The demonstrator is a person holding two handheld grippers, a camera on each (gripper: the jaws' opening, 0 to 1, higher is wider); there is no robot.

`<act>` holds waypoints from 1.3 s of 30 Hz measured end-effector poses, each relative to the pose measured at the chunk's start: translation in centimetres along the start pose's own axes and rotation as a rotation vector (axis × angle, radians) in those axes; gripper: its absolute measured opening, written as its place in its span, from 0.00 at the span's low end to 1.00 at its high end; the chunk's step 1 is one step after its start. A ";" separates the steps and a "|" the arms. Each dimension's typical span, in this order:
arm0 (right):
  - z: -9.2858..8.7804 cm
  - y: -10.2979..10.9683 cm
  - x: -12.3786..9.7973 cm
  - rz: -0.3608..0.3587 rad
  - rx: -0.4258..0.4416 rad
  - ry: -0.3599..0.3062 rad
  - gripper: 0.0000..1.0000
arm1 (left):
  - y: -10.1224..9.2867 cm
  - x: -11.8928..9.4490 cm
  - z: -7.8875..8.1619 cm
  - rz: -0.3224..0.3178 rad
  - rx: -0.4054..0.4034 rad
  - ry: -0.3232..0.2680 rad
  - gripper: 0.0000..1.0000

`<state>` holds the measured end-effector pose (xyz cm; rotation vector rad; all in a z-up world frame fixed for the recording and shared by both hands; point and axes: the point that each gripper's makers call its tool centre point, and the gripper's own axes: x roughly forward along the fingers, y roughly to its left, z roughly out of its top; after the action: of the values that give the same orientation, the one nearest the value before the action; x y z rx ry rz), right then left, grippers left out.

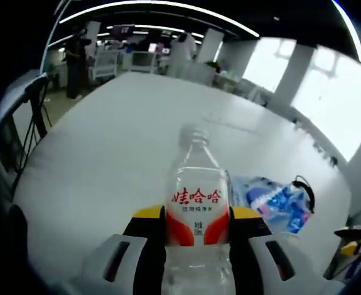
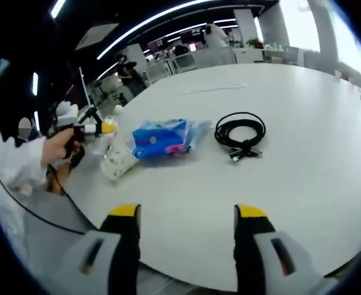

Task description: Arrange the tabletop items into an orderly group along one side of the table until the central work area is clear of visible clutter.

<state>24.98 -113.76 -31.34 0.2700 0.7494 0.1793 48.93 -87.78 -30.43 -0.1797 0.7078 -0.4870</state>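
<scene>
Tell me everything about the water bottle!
The water bottle is clear plastic and see-through, with a ridged neck and a label bearing red writing above red and white curves. Whether it has a cap is hard to tell. It stands upright between the jaws of the left gripper, which press on both its sides. Behind it lies the white table, with a blue packet just to its right.

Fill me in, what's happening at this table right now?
A person is tidying a white table with two handheld grippers. The left gripper is shut on a clear water bottle, upright between its fingers. The right gripper is open and holds nothing, above the near table edge. A blue tissue pack and a coiled black cable lie apart on the tabletop, not yet handled.
</scene>
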 end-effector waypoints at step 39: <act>-0.6 1.2 0.4 0.013 0.000 0.018 0.57 | -0.9 -0.6 5.4 -0.011 0.066 -0.143 0.36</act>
<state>24.80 -112.41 -31.64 0.2732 0.7656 0.1944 51.82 -88.26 -25.73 -0.1545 0.5505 -0.5020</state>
